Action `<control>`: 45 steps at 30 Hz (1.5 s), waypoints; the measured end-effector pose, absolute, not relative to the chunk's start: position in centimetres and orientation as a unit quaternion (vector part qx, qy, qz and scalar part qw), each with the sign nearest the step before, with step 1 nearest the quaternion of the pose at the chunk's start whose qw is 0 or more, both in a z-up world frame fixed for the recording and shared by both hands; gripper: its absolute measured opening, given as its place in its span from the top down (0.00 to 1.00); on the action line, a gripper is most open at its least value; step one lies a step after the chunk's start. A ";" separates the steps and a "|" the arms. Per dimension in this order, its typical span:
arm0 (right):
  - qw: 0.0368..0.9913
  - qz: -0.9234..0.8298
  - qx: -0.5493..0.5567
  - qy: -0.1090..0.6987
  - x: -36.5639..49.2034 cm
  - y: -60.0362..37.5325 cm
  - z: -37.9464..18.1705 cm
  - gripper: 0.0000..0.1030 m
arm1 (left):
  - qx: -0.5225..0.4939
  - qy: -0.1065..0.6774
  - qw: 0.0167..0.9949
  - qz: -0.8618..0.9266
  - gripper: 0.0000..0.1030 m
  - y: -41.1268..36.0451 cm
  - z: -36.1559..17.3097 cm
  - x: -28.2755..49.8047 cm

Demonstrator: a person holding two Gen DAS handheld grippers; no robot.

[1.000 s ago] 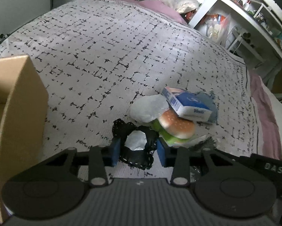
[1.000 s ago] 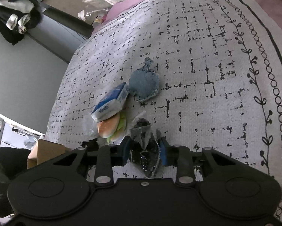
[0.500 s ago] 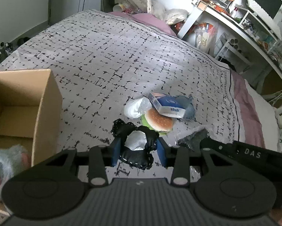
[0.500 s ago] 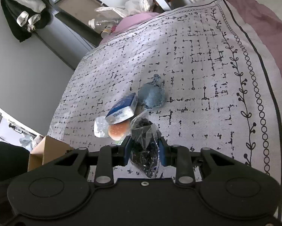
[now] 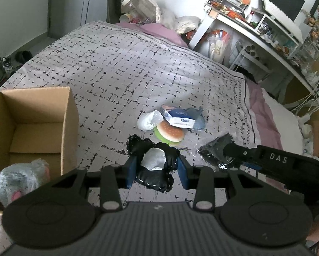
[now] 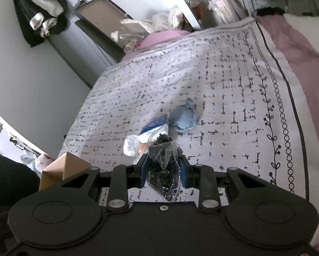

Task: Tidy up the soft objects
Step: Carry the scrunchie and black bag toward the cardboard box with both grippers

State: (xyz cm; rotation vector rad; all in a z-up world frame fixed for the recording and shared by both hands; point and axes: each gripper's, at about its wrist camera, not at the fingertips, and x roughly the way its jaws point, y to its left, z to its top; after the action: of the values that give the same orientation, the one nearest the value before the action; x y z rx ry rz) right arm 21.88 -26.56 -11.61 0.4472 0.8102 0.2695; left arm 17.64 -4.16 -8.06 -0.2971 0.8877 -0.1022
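My left gripper (image 5: pixel 157 171) is shut on a black stitched soft toy with a white patch (image 5: pixel 155 163), held above the bed. My right gripper (image 6: pixel 162 173) is shut on a clear plastic bag of dark stuff (image 6: pixel 162 166); that bag also shows in the left wrist view (image 5: pixel 215 149). On the bedspread lies a pile: a burger-shaped toy (image 5: pixel 170 131), a blue tissue pack (image 5: pixel 178 117), a white pouch (image 5: pixel 148 120) and a blue-grey soft pouch (image 6: pixel 184 118). An open cardboard box (image 5: pixel 67 115) stands at the left with a grey plush (image 5: pixel 20 179) inside.
The patterned bedspread (image 5: pixel 127 68) covers the bed, with a pink sheet (image 5: pixel 263 115) along its right edge. A cluttered white desk (image 5: pixel 266 32) stands beyond the bed at the right. Bottles and bags (image 5: pixel 142 6) sit at the bed's head.
Both grippers have lifted away from the bed with their objects held. The left view now takes in the box's inside and the grey plush.
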 end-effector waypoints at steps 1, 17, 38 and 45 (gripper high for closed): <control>0.888 0.129 0.211 0.388 21.7 -26.3 -11.4 0.71 | -0.144 0.426 0.892 -0.050 0.61 -4.0 -7.9 17.4; 0.904 0.146 0.190 0.355 18.6 -23.5 -7.6 0.71 | -0.149 0.392 0.906 -0.047 0.61 0.4 -5.2 14.5; 0.904 0.187 0.161 0.349 16.5 -18.5 -6.0 0.71 | -0.170 0.376 0.911 0.000 0.61 8.6 -4.5 11.6; 0.900 0.199 0.158 0.353 16.6 -16.3 -6.2 0.71 | -0.179 0.379 0.908 0.019 0.61 10.8 -5.5 11.7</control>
State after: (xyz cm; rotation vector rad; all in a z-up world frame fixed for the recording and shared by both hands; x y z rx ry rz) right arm 16.56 -16.27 -6.21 0.3273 0.7311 0.4111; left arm 11.71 10.81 -5.53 -0.3686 0.7819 0.0391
